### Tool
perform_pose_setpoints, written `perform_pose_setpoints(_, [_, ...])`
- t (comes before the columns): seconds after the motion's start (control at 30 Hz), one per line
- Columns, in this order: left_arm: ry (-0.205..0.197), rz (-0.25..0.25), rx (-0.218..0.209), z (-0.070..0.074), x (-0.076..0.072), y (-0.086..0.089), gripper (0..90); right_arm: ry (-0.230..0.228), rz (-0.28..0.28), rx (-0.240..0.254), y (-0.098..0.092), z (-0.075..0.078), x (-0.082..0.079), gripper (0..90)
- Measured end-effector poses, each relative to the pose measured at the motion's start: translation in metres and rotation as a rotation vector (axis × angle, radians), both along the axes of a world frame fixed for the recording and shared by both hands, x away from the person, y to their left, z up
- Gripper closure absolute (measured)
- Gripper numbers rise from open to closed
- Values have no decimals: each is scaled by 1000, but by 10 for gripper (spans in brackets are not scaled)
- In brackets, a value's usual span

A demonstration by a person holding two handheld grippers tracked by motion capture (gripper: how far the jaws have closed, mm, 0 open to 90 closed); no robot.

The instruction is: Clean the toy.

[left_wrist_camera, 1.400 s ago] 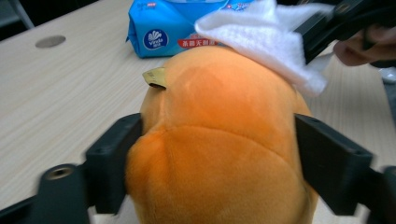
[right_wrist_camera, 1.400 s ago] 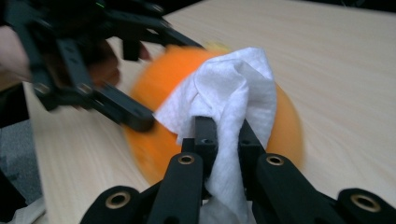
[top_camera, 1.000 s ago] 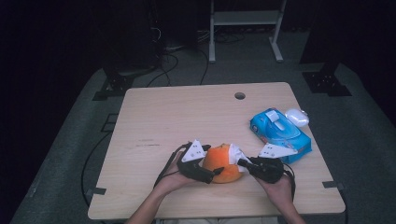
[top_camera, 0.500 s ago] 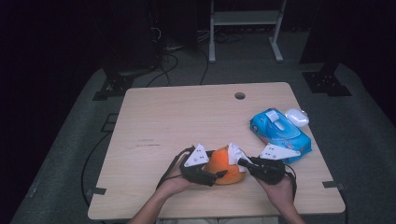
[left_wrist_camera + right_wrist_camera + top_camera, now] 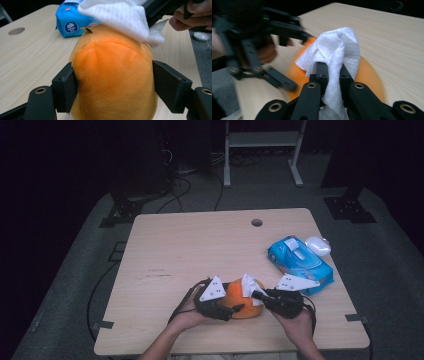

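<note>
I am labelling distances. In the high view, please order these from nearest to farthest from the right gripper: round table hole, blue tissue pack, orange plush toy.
1. orange plush toy, just left of the right gripper.
2. blue tissue pack, behind, to the right.
3. round table hole, near the far edge.

A light wooden table [image 5: 190, 250] with rounded corners stands on grey floor [image 5: 75, 285]. Near its far edge, right of the middle, is a small round hole [image 5: 256, 222]. An orange plush toy [image 5: 243, 298] sits on the top close to the near edge, about midway across. A blue wipes pack [image 5: 299, 265] lies near the right edge, turned at a slant to it. Just beyond the pack, touching its far end, lies a small white oval thing [image 5: 318, 245] at the table's rim. Black brackets [image 5: 102, 325] clip the near corners
</note>
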State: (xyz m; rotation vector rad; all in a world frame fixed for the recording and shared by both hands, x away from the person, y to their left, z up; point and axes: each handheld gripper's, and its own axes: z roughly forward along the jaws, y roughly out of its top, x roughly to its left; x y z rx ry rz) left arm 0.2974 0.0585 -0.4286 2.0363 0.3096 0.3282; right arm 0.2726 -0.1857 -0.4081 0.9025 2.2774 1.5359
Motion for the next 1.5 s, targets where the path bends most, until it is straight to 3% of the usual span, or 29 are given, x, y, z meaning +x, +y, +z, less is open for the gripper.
perform_pose_setpoints(0.07, [-5,-8,3,0,0,0,267,-26,32,-17,8,4,-4,832])
perform_pose_setpoints(0.2, [41,-20,-26,0,3,5,264,-21,3,-30,2,3,1,834])
perform_pose_setpoints(0.27, [140,-21,-108,2,9,10,235,1,-8,-20,-4,0,4,834])
perform_pose_setpoints(0.3, [170,-18,-123,2,12,12,231,4,-5,-23,-3,0,3,834])
perform_pose_setpoints(0.43, [109,-8,-71,-1,8,11,306,-21,45,-38,9,2,-4,832])
perform_pose_setpoints(0.47, [95,-8,-60,0,7,11,323,-27,44,-54,10,3,-4,832])
perform_pose_setpoints(0.53, [91,-12,-54,1,7,11,340,-12,29,-36,5,2,0,833])
perform_pose_setpoints(0.67, [102,-18,-56,1,9,13,332,3,-44,-42,-11,-3,8,834])
perform_pose_setpoints(0.73, [110,-10,-70,3,10,12,275,13,-63,-36,-16,-6,10,834])
perform_pose_setpoints(0.8, [103,6,-65,4,10,10,202,8,-63,-19,-14,-6,8,833])
perform_pose_setpoints(0.87, [90,5,-57,3,9,8,179,-14,-19,-13,-6,-4,3,833])
perform_pose_setpoints(0.97, [93,1,-39,3,10,12,261,-38,-5,-41,0,-2,1,833])
perform_pose_setpoints(1.03, [94,5,-18,2,12,16,296,-15,-28,-31,-6,-5,5,833])
perform_pose_setpoints(1.13, [143,12,-34,2,18,22,289,4,-69,-47,-15,-12,10,833])
perform_pose_setpoints(1.23, [113,20,-68,7,16,20,195,6,-56,-28,-11,-11,8,831])
perform_pose_setpoints(1.3, [99,11,-58,8,15,17,198,-1,-16,0,-5,-9,5,831])
perform_pose_setpoints(1.37, [92,6,-38,7,15,19,258,-21,-7,-24,-1,-8,3,831])
perform_pose_setpoints(1.5, [105,23,-20,5,18,26,330,24,-40,-19,-9,-15,10,832])
